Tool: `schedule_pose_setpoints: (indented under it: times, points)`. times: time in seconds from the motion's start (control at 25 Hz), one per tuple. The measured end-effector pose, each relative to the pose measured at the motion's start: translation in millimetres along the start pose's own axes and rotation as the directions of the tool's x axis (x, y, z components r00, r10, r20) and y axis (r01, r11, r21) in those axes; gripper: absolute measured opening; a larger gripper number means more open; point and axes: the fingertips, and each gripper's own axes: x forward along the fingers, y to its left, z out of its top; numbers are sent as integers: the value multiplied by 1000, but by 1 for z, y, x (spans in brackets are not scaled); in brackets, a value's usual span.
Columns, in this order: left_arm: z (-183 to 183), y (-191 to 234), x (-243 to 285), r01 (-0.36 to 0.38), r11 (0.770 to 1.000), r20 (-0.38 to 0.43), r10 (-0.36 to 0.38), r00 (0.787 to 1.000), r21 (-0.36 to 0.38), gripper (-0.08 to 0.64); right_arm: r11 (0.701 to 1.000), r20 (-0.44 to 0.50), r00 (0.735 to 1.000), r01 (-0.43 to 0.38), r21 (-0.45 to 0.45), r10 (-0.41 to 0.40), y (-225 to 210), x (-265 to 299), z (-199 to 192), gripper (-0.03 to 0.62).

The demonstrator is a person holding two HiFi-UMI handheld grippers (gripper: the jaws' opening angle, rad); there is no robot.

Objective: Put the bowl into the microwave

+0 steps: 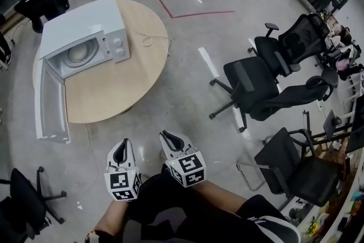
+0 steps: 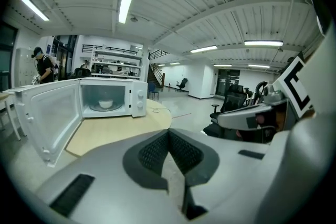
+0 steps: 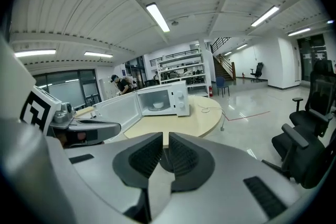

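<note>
A white microwave (image 1: 85, 31) stands on a round wooden table (image 1: 114, 94) with its door (image 1: 50, 102) swung wide open to the left. Inside it, a white bowl (image 1: 81, 54) sits on the turntable; the bowl (image 2: 105, 104) also shows in the left gripper view, and the bowl (image 3: 156, 106) in the right gripper view. My left gripper (image 1: 120, 148) and right gripper (image 1: 170, 136) are held side by side close to the body, over the floor, well short of the table. Both are shut and hold nothing: left gripper (image 2: 169, 136), right gripper (image 3: 163, 139).
A white cable (image 1: 149, 38) lies on the table right of the microwave. Black office chairs (image 1: 267, 79) crowd the right side, and another chair (image 1: 28, 202) stands at the lower left. A red tape line (image 1: 187, 13) marks the floor. A person (image 2: 42, 65) stands far behind the table.
</note>
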Motion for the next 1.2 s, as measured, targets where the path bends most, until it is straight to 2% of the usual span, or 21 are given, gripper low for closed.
schedule_pose_setpoints:
  times: [0.2, 0.4, 0.6, 0.8, 1.2]
  points:
    - [-22, 29, -52, -22, 999, 14, 23, 1000, -46, 46, 1000, -9, 1000, 14, -19, -14, 53, -16, -14, 46]
    - [-35, 38, -76, -32, 997, 31, 34, 999, -66, 46, 999, -33, 999, 21, -34, -22, 75, -31, -33, 46]
    - [-36, 33, -81, -71, 994, 42, 75, 996, -82, 46, 999, -40, 999, 8, -32, -9, 68, -32, -39, 18]
    - [-29, 15, -75, -93, 994, 37, 96, 995, -61, 46, 999, -43, 999, -10, -34, 8, 50, -37, -40, 15]
    - [-12, 4, -55, -134, 989, 40, 136, 990, -57, 46, 995, 10, 999, -52, -90, 53, 29, -33, -9, 15]
